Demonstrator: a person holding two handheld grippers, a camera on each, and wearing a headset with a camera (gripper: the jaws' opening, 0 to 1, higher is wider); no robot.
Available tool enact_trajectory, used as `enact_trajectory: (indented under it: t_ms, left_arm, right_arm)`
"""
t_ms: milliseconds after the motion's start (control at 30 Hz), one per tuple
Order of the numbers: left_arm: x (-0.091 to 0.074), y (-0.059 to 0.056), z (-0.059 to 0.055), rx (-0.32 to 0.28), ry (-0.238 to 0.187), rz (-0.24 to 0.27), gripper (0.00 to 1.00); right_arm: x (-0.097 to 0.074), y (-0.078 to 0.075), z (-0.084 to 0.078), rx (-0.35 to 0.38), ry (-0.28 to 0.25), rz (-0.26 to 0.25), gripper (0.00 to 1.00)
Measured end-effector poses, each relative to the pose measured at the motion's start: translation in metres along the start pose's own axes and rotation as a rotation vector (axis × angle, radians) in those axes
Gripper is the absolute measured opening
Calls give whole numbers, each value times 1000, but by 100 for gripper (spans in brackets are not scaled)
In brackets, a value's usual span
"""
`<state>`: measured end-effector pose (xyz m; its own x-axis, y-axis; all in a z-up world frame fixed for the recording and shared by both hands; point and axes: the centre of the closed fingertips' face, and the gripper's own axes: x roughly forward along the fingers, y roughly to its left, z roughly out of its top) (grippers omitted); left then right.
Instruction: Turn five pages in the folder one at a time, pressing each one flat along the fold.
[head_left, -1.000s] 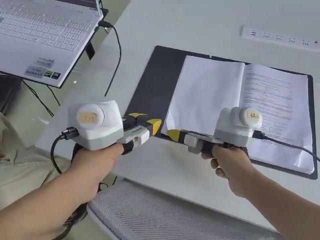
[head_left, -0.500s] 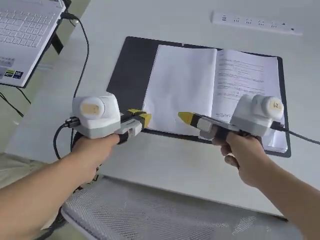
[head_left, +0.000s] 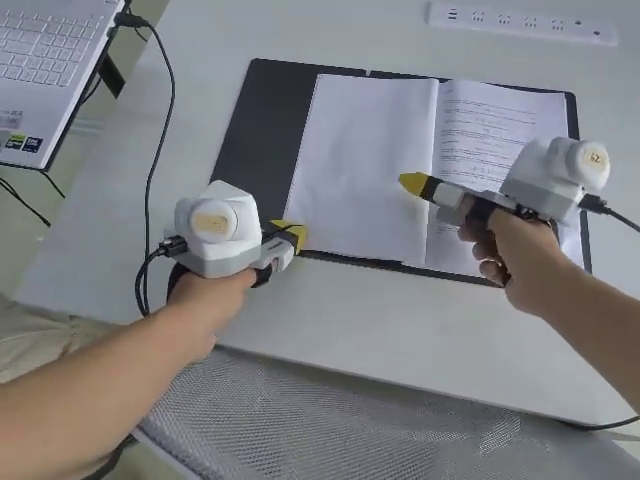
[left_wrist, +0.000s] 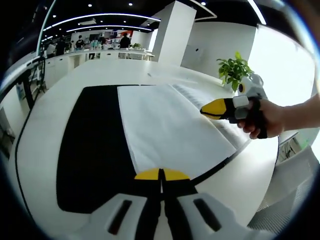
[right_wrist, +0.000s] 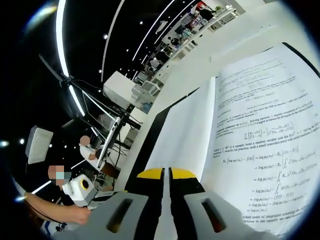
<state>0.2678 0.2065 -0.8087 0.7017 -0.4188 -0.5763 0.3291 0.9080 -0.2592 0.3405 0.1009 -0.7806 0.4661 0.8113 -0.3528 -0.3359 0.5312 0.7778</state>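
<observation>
A black folder (head_left: 258, 125) lies open on the white table. A blank white page (head_left: 365, 160) rests on its left half and a printed page (head_left: 500, 130) on its right. My left gripper (head_left: 290, 237) is shut with nothing in it, at the folder's near edge beside the blank page's lower left corner. In the left gripper view its yellow tips (left_wrist: 161, 174) meet over the black cover (left_wrist: 90, 145). My right gripper (head_left: 412, 184) is shut and empty, pointing left over the blank page close to the fold. Its tips (right_wrist: 166, 173) sit above the fold between the blank page (right_wrist: 185, 140) and the printed page (right_wrist: 265, 160).
A laptop (head_left: 40, 50) stands at the far left with a black cable (head_left: 160, 120) running down beside the folder. A white power strip (head_left: 520, 22) lies along the table's far edge. A grey mesh chair (head_left: 330, 420) is below the near edge.
My right gripper has moved from the folder's near edge up over the pages to the fold. The left gripper has stayed by the near edge. The head camera has shifted.
</observation>
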Motion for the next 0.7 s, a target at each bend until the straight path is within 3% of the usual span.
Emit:
enact_trajectory:
  t_ms: [167, 200, 267, 700]
  left_arm:
    - [0, 0, 0, 3, -1, 7, 0]
    - [0, 0, 0, 2, -2, 8, 0]
    - [0, 0, 0, 6, -1, 9, 0]
    - [-1, -1, 1, 9, -6, 8, 0]
  right_arm:
    - [4, -16, 6, 68, 1, -39, 0]
    - [5, -16, 6, 134, 8, -34, 0]
    - [7, -17, 14, 117, -12, -37, 0]
    - [28, -27, 47, 227, -48, -39, 0]
